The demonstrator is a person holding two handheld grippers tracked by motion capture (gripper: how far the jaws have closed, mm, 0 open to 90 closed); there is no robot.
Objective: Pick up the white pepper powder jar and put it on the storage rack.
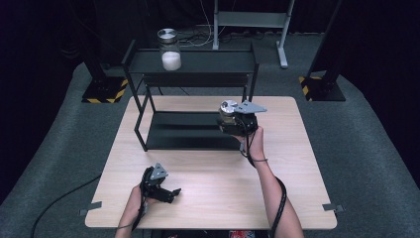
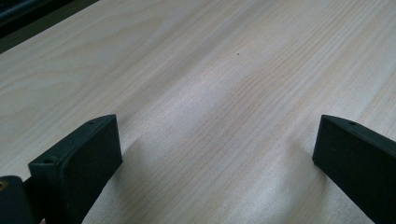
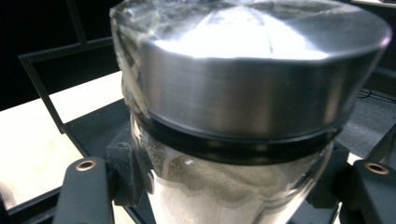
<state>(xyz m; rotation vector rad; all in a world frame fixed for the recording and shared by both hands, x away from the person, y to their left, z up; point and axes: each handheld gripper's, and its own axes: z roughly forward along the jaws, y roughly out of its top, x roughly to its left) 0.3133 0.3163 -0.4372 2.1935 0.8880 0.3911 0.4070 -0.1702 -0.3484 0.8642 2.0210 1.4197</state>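
Right gripper [image 1: 236, 120] clamped on jar [image 3: 243, 107], apparently beside rack [image 1: 193, 130] right edge; left gripper [image 1: 167, 194] apart over bare table [image 1: 218, 183].

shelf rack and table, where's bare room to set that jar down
The rack's lower shelf is bare left of the right hand-held gripper and its jar. The top shelf is free right of the white-filled jar. The table is open in front of the rack, between the forearms; the left hand-held gripper crowds the near-left corner.

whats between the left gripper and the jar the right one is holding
Bare wooden table, seen in the high view. The open left gripper rests near the front edge; the jar, clamped by the right gripper, is by the black shelf.
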